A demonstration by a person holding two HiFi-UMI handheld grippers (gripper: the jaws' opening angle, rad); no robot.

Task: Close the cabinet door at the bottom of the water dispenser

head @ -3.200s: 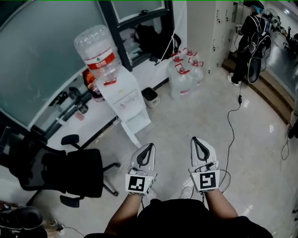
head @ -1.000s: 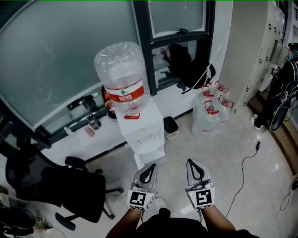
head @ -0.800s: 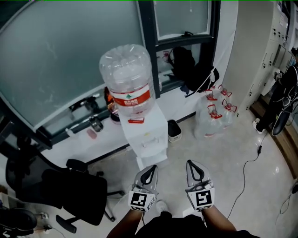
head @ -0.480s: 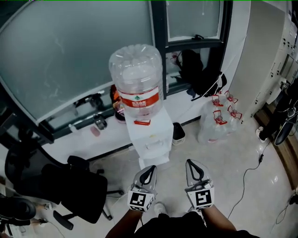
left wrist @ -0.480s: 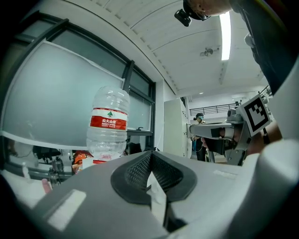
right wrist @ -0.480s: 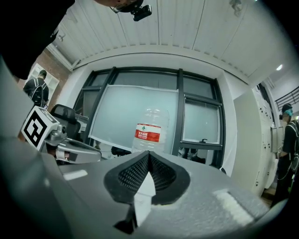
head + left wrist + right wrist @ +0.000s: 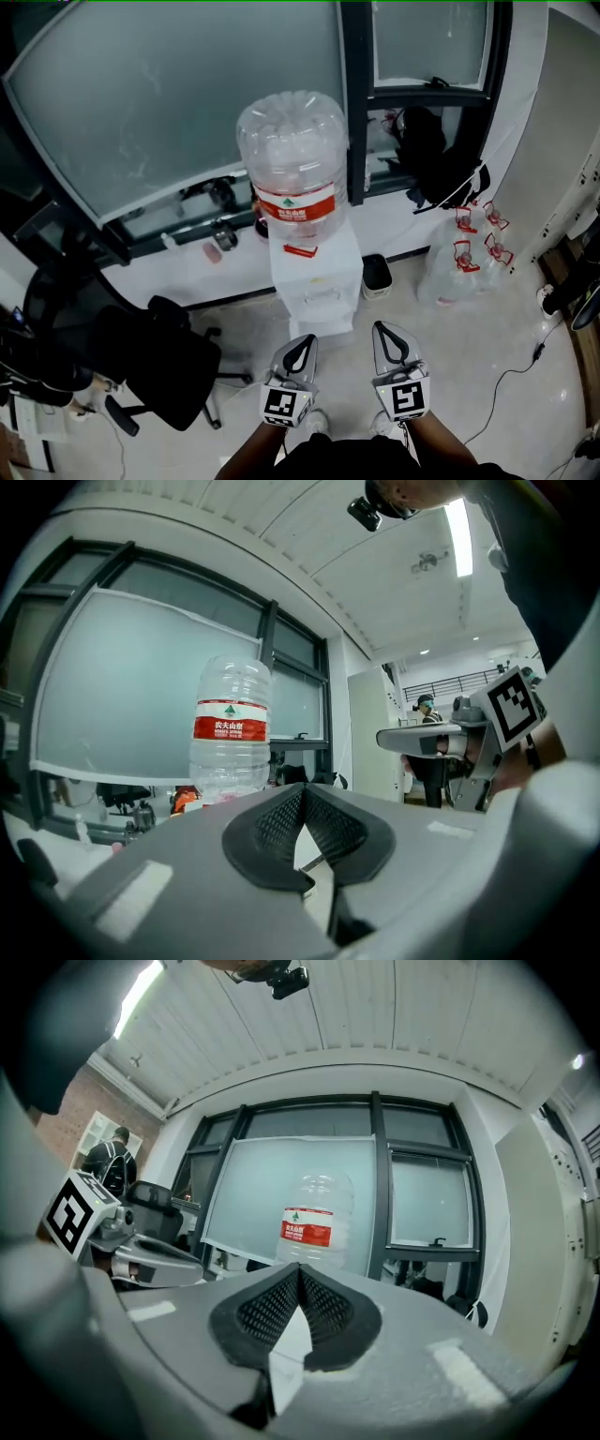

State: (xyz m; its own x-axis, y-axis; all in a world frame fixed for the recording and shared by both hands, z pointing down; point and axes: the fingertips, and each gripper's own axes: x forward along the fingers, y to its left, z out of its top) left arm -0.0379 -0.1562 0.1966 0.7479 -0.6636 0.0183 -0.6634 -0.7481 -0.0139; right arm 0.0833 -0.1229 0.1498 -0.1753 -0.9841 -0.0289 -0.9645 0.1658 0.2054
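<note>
Water dispenser, white with a clear red-labelled bottle on top (image 7: 314, 267), stands against the frosted glass wall (image 7: 187, 103), straight ahead of my two grippers.
My left gripper (image 7: 306, 339) and right gripper (image 7: 381, 330) are each clenched tip to tip on nothing. They are side by side, pointing at it, forearms stretched forward. Its bottom cabinet door (image 7: 323, 317) sits just beyond the left tips; I cannot tell whether it is ajar. Pale tiled floor (image 7: 469, 366) opens rightward toward clear red-capped jugs (image 7: 459, 267); a black office chair (image 7: 155, 361) crowds my left.

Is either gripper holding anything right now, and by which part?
Nothing is held. The left gripper and the right gripper both have jaws shut on nothing, apart from the water dispenser.
</note>
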